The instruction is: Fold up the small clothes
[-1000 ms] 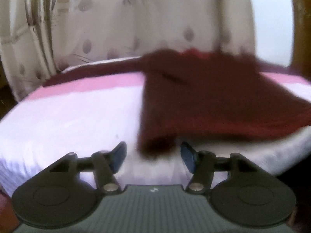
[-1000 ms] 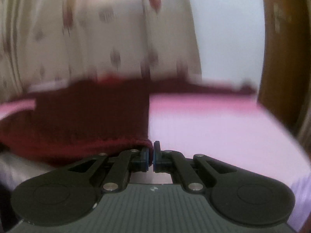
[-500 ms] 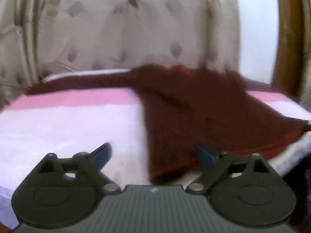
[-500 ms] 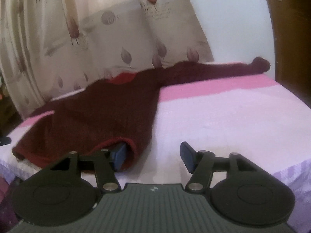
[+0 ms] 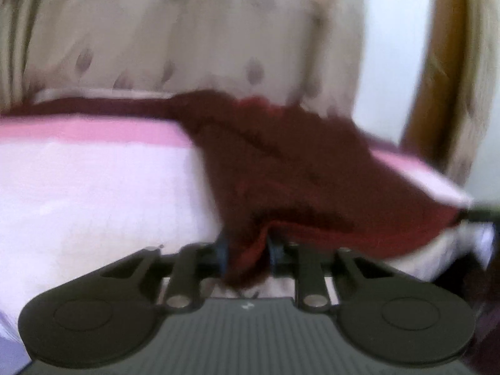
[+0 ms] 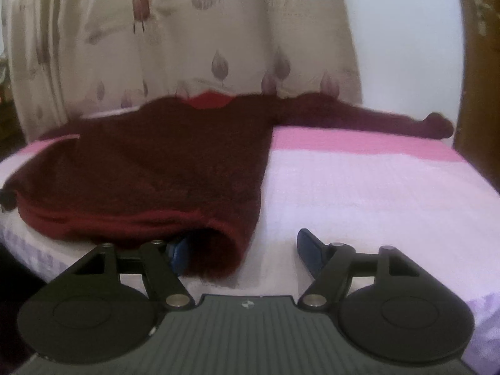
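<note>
A dark maroon sweater (image 6: 156,168) lies flat on the pink and white bed (image 6: 359,193), sleeves spread out at the back. In the left wrist view the sweater (image 5: 281,168) runs across the middle. My left gripper (image 5: 247,250) is shut on the sweater's near left hem corner. My right gripper (image 6: 243,250) is open at the near right hem corner. Its left finger sits under the hem fabric and its right finger rests on the bare sheet. The other gripper's tip shows at the far right edge of the left wrist view (image 5: 481,214).
A patterned cream curtain (image 6: 218,47) hangs behind the bed. A white wall (image 6: 406,47) and a brown wooden door frame (image 6: 478,62) stand at the right. The bed's near edge drops off just before both grippers.
My left gripper has closed on the hem corner after moving in open. My right gripper, shut a second ago, has opened and now straddles the right hem corner.
</note>
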Action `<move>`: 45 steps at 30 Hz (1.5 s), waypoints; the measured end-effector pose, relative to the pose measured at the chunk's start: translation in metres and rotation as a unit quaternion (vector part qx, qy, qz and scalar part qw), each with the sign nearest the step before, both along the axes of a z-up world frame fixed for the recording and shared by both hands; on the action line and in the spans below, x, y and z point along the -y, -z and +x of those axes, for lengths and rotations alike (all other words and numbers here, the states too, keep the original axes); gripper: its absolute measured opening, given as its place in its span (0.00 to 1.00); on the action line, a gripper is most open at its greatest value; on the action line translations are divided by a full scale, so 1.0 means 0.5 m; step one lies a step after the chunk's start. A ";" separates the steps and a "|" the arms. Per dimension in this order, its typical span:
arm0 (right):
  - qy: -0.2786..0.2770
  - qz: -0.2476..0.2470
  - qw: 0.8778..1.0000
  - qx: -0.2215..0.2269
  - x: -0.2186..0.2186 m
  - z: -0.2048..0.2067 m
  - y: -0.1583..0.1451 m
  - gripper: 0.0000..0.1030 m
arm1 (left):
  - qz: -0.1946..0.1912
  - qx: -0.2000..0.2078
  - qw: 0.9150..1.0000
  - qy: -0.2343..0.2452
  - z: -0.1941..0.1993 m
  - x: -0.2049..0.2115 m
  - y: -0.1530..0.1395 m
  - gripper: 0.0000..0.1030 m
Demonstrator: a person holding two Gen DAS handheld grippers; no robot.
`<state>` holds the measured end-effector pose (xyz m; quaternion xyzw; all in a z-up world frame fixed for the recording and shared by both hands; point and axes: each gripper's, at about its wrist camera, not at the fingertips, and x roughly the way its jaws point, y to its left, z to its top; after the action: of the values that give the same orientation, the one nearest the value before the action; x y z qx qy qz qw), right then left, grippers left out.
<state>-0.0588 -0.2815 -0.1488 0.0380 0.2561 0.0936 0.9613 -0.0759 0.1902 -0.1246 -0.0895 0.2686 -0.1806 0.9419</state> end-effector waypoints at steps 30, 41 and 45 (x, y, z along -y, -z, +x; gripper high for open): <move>-0.267 -0.002 0.960 0.081 -0.202 0.193 -0.316 0.56 | -0.053 -0.030 0.998 -0.008 0.100 -0.025 -0.020 0.60; -0.353 -0.160 0.920 -0.058 -0.697 0.622 -0.198 0.47 | -0.118 -0.047 0.990 -0.063 0.053 -0.028 0.003 0.16; -0.330 -0.232 0.911 -0.090 -0.781 0.685 -0.117 0.09 | -0.153 -0.058 0.983 -0.082 0.035 -0.036 0.014 0.15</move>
<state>0.2837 0.1090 -0.0905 -0.2649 0.3537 0.3396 0.8303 -0.0584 0.2085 -0.1316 -0.2642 0.2834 -0.1366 0.9117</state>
